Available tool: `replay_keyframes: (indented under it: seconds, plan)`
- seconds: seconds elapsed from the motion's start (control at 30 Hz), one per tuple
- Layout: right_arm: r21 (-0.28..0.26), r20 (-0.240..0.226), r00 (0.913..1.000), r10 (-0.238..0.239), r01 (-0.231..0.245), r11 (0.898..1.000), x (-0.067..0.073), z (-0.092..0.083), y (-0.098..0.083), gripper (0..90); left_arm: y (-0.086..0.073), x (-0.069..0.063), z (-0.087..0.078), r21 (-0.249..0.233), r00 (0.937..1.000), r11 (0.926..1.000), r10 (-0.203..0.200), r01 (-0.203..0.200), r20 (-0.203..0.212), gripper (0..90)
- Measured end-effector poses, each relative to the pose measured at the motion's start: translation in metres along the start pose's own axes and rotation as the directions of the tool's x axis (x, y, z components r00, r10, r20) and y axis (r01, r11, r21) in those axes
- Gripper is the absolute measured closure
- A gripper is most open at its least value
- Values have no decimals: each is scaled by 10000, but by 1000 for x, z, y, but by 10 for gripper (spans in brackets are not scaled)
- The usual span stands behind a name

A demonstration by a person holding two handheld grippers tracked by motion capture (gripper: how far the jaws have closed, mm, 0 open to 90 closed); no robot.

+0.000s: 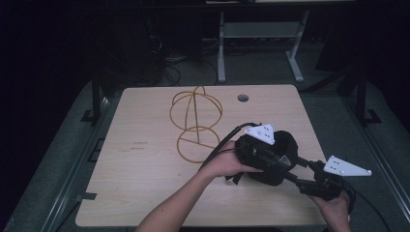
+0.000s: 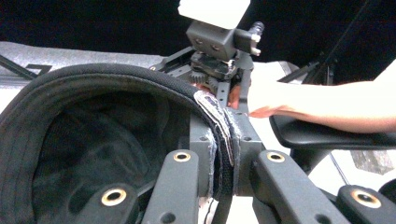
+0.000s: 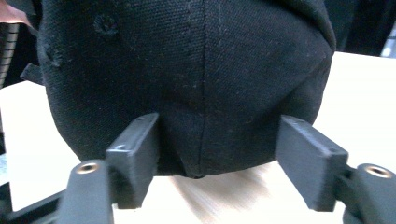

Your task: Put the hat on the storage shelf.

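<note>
A black cap (image 1: 286,143) is held up over the right part of the wooden table (image 1: 140,183). My left gripper (image 1: 269,159) is shut on the cap's rim. In the left gripper view its jaws pinch the sweatband (image 2: 224,135) beside the cap's dark inside (image 2: 93,140). My right gripper (image 1: 292,170) reaches in from the right at the cap's crown. In the right gripper view the crown (image 3: 187,60) sits between the spread jaws (image 3: 217,158). One finger (image 3: 137,154) touches the fabric and the other stands off it.
A yellow wire stand (image 1: 196,121) made of rings rises on the table's far middle. A round cable hole (image 1: 243,98) lies near the far edge. A white desk frame (image 1: 261,43) stands on the floor behind. The person's forearms enter from the bottom.
</note>
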State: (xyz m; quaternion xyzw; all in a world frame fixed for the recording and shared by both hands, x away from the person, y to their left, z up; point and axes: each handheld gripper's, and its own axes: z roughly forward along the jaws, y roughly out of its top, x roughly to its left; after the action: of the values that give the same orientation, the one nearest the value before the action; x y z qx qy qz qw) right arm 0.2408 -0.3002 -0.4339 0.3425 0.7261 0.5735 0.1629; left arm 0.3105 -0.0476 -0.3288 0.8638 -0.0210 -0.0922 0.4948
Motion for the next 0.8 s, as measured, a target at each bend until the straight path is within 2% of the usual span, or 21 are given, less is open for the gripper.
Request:
replay_keyframes:
  seconds: [0.03, 0.1, 0.13, 0.17, 0.2, 0.27, 0.3, 0.33, 0.37, 0.4, 0.5, 0.63, 0.8]
  plan:
    - [-126, -450, 9990, 79, -85, 9999, -1, -1, -2, 416, 2, -1, 2, 45, 9999, 10000, 68, -69, 98, 824]
    - [-252, -659, 9978, 75, -91, 9996, -2, -3, -3, 481, 2, -2, 2, 88, 9998, 9999, 147, -148, 117, 825]
    - [-252, -659, 9978, 75, -91, 9996, -2, -3, -3, 481, 3, -2, 3, 97, 9998, 9998, 164, -165, 147, 825]
    - [-322, -750, 9971, 100, -125, 9994, -2, -4, -3, 520, 4, -2, 3, 111, 9996, 9997, 225, -227, 164, 825]
    - [-425, -885, 9960, 108, -146, 9990, -3, -6, -4, 622, 4, -2, 4, 122, 9995, 9997, 219, -222, 213, 825]
    - [-507, -972, 9952, 68, -117, 9986, -3, -7, -3, 695, 5, -2, 3, 88, 9992, 9996, 271, -273, 285, 826]
    - [-507, -972, 9952, 68, -117, 9986, -3, -7, -3, 695, 5, -2, 3, 88, 9992, 9996, 271, -273, 285, 826]
    - [-515, -1038, 9946, -19, -35, 9987, -3, -7, -3, 769, 5, -2, 3, 81, 9992, 9995, 291, -294, 270, 826]
    - [-515, -1038, 9946, -19, -35, 9987, -3, -7, -3, 769, 5, -2, 3, 81, 9992, 9995, 291, -294, 270, 826]
    - [-467, -1138, 9935, -37, -16, 9989, -3, -6, -3, 866, 5, -2, 1, 85, 9992, 9995, 288, -290, 260, 826]
    - [-442, -1101, 9939, -111, 62, 9990, -2, -8, -3, 889, 4, -2, -2, 142, 9994, 9994, 308, -310, 170, 825]
    - [-421, -958, 9953, -107, 67, 9991, -2, -11, -1, 892, 2, -2, -9, 235, 9993, 9991, 348, -344, -152, 817]
    - [-519, -575, 9981, -239, 209, 9984, -1, -21, 8, 894, -2, -7, -21, 379, 9946, 9987, 387, -352, -963, 725]
